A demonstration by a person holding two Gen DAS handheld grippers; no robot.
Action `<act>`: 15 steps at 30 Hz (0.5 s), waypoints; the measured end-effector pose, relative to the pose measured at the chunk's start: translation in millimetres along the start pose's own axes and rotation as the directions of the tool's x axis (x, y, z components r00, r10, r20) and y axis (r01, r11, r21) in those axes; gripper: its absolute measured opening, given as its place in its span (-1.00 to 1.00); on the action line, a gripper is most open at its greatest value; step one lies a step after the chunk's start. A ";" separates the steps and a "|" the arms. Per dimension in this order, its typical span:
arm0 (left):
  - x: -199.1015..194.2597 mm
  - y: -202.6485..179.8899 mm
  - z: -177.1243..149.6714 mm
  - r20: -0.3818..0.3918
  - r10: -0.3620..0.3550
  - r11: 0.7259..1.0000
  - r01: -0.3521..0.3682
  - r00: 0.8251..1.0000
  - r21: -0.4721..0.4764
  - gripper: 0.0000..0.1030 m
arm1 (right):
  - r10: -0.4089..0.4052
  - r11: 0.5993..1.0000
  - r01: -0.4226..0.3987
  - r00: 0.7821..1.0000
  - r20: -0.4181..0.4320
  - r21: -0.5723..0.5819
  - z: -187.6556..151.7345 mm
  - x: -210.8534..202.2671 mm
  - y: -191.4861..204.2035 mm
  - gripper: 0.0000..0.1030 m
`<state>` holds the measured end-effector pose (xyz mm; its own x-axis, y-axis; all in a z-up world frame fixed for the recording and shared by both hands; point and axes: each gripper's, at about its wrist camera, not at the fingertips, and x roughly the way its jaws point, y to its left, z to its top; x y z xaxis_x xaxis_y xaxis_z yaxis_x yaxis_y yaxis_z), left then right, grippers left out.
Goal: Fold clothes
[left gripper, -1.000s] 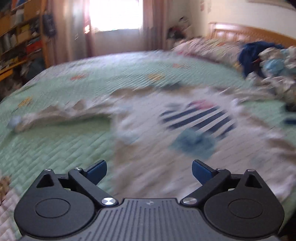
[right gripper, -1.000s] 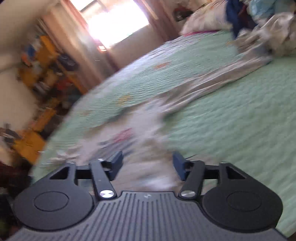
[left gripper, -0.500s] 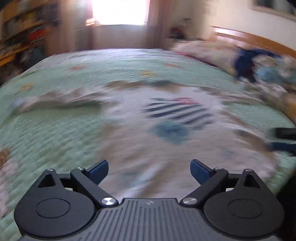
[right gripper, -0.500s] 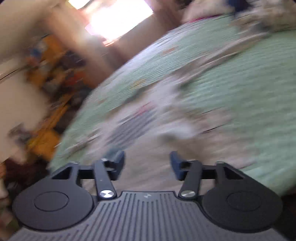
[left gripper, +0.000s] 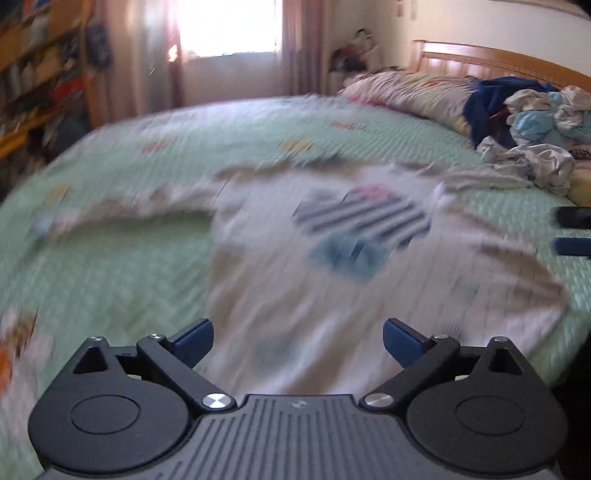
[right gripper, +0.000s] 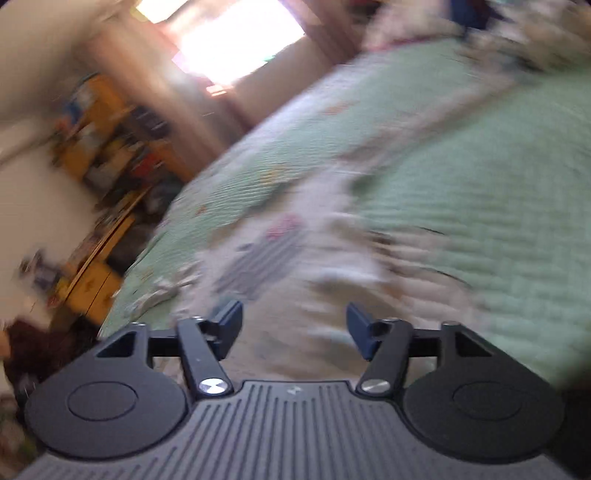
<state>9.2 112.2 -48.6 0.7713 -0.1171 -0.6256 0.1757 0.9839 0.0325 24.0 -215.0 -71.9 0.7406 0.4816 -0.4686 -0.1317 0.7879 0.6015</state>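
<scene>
Both hand-held grippers, left (left gripper: 298,341) and right (right gripper: 294,328), hover jaws apart and empty over the pale striped-print shirt (left gripper: 354,258) spread flat on the green bed (left gripper: 122,266), views barely shifted since a second ago, so folding not yet begun.

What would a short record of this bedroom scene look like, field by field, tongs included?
place: bed with green quilt
garment: pale long-sleeved shirt with striped print, spread flat, sleeves out, unfolded
other laundry: clothes pile by the pillow
left tongs: open, empty, above the shirt's near edge
right tongs: open, empty, over the shirt
background: bright window, shelves
image quality: blurred
</scene>
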 end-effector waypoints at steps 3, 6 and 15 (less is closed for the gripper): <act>42.5 -10.2 30.4 -0.009 -0.015 1.000 0.015 1.000 -0.013 0.93 | -0.001 0.999 0.002 1.000 -0.030 0.036 14.4 52.6 7.9 0.31; 86.3 4.0 34.6 -0.125 -0.001 0.994 -0.013 0.992 -0.110 0.89 | -0.052 0.995 0.061 0.994 -0.098 0.083 17.5 88.7 -14.6 0.29; 18.2 17.6 -45.8 -0.040 0.094 0.973 -0.101 0.995 -0.207 0.93 | -0.019 1.000 0.019 1.000 0.006 -0.025 27.4 28.6 -8.6 0.16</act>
<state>-1.7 133.5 -95.1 0.7593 -0.0183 -0.6505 -0.0330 0.9972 -0.0665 64.4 -218.5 -72.7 0.7471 0.4639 -0.4760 -0.1335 0.8063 0.5763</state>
